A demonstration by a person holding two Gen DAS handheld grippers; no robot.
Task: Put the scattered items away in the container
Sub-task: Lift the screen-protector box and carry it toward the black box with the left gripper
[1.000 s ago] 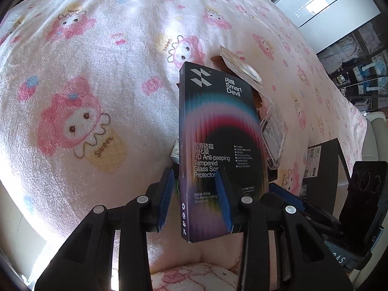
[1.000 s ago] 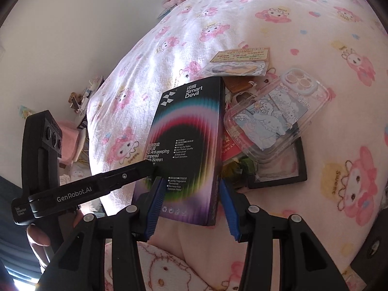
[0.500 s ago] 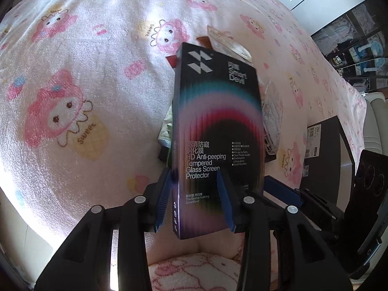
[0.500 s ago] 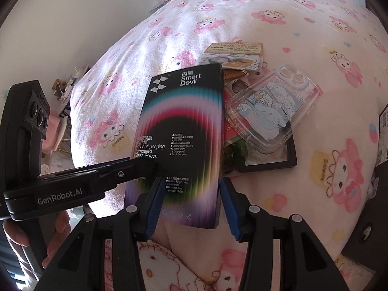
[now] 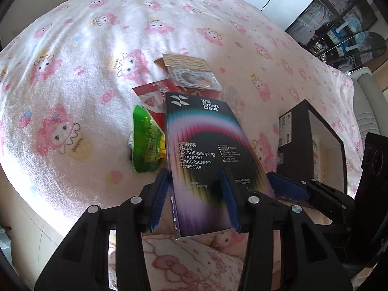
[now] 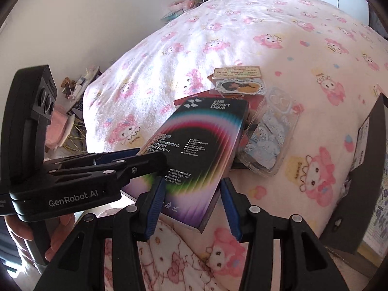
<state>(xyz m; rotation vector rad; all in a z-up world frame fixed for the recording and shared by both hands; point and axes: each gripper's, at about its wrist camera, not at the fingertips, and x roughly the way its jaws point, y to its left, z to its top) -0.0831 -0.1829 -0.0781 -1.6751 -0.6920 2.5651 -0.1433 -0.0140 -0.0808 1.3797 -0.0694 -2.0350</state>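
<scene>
Both tongs are on the black, flat cardboard screen-protector box with rainbow arcs [image 5: 208, 160], lifted off the bed's pink cartoon-print blanket [image 5: 80, 55] at centre frame in both views.

Right tongs [image 6: 191, 206] straddle the box's near end at a middling width. I can't tell whether the blue pads [image 6: 155, 206] actually bear on it.

Left tongs [image 5: 194, 201] are opening. One pad sits at the box's left edge, the other lies over its printed face, so the box is only partly between them. I read this as a handover to the right side.

The container, a black open-top cardboard box [image 5: 312, 140], sits right of frame in the left view, so the right hand has the shorter reach.

Still on the blanket:
- green foil snack packet [image 5: 145, 143]
- clear plastic phone case with cartoon print [image 6: 266, 138]
- sticker cards [image 6: 238, 81]
</scene>
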